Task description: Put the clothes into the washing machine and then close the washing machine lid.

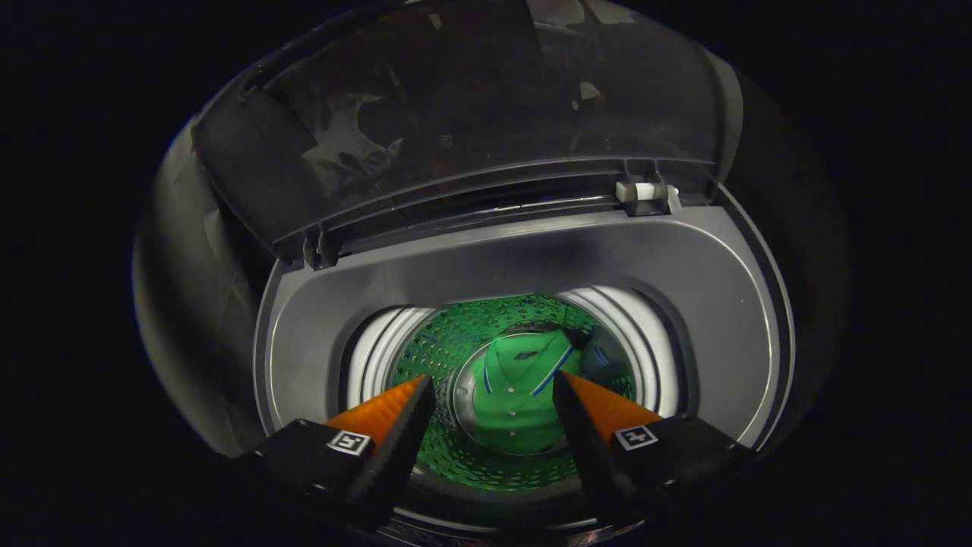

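Observation:
I look down into a grey top-loading washing machine (683, 289) whose tinted, see-through lid (471, 106) stands raised behind the opening. A green shirt with blue and white stripes (516, 395) lies at the bottom of the perforated drum (448, 342). My gripper (493, 391) hangs above the drum mouth, open, with nothing between its fingers. The shirt shows through the gap between the fingertips, well below them.
The lid's hinges (645, 194) sit along the back of the grey top rim. A white ring (372, 357) lines the drum mouth. Dark cloth surrounds the machine on both sides.

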{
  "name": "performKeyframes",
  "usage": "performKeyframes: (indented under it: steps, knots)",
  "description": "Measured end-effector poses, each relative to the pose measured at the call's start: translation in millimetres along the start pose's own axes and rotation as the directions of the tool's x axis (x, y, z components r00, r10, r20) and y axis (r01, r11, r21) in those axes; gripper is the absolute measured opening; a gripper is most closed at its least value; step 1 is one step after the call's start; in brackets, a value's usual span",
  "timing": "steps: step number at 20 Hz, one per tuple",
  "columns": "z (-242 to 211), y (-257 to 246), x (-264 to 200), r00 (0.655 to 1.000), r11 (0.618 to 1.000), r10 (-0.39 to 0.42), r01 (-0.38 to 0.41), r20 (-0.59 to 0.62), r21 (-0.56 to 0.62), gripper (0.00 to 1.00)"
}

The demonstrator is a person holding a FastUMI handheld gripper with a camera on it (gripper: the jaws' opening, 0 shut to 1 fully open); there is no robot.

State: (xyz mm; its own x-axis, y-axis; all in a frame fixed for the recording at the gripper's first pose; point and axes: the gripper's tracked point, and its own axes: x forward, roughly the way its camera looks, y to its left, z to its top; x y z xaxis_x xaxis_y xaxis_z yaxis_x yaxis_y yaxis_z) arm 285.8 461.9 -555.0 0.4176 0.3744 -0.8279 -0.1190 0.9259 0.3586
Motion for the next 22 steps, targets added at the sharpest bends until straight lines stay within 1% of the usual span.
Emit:
performKeyframes:
  steps: [2, 5, 8, 10, 13, 17, 21, 22]
  knots:
    - [1.9, -1.0, -6.7, 1.0, 1.0, -0.004, 0.005, 0.013, -0.014, 0.99]
    - [11.6, -1.7, -24.3, 0.999, 1.0, -0.005, 0.005, 0.035, -0.015, 0.99]
    - [38.2, 5.8, -63.4, 0.993, 0.999, 0.005, -0.002, 0.116, -0.033, 0.99]
    - [65.3, 14.3, -95.0, 0.983, 0.998, 0.018, -0.008, 0.181, -0.059, 0.99]
    - [104.2, 28.4, -136.3, 0.961, 0.997, 0.047, -0.028, 0.272, -0.073, 0.99]
    - [161.5, 42.6, -178.1, 0.919, 0.995, 0.077, -0.047, 0.386, -0.087, 0.98]
    - [219.6, 50.0, -216.3, 0.874, 0.993, 0.094, -0.046, 0.476, -0.112, 0.98]
    - [229.2, 49.8, -222.8, 0.869, 0.993, 0.093, -0.044, 0.486, -0.112, 0.98]
